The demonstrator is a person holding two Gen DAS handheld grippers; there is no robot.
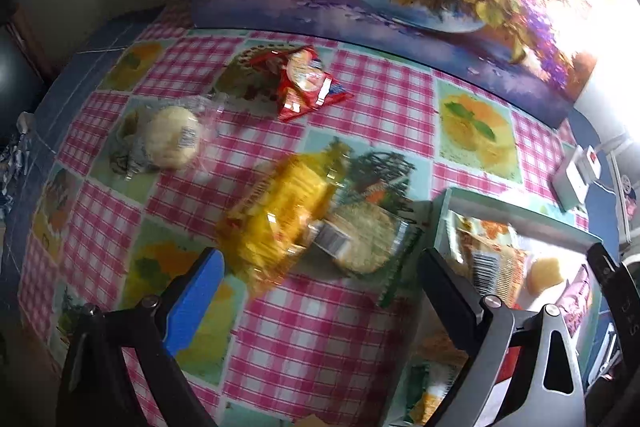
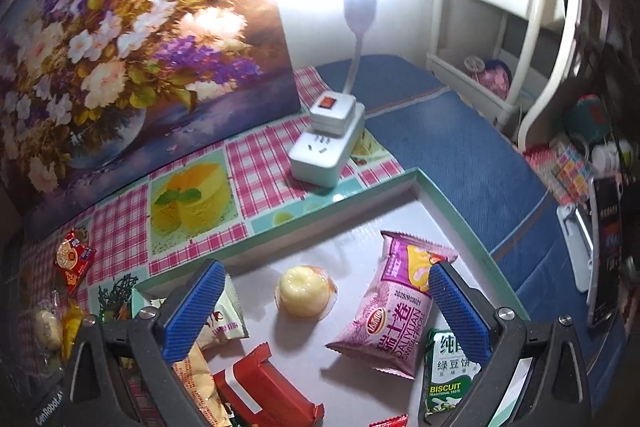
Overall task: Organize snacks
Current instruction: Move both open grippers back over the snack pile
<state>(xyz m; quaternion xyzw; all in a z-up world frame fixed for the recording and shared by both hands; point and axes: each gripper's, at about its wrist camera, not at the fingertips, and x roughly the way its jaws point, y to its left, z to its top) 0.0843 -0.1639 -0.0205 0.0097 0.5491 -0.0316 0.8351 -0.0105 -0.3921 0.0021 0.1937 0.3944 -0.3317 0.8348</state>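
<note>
In the left wrist view my left gripper (image 1: 320, 291) is open and empty above the checked tablecloth. Just ahead of it lie a yellow snack pack (image 1: 280, 215) and a clear-wrapped round biscuit (image 1: 362, 241). Farther off are a red packet (image 1: 310, 83) and a wrapped pale bun (image 1: 172, 141). In the right wrist view my right gripper (image 2: 324, 303) is open and empty above the mint-rimmed box (image 2: 320, 205). Inside lie a yellow jelly cup (image 2: 306, 291), a purple Swiss roll pack (image 2: 394, 303), a green biscuit pack (image 2: 448, 375) and a red bar (image 2: 264, 387).
A flower painting (image 2: 132, 39) leans at the back of the table. A white power adapter with a red switch (image 2: 330, 143) stands behind the box. A blue cloth (image 2: 460, 147) covers the right side, with shelves and clutter beyond.
</note>
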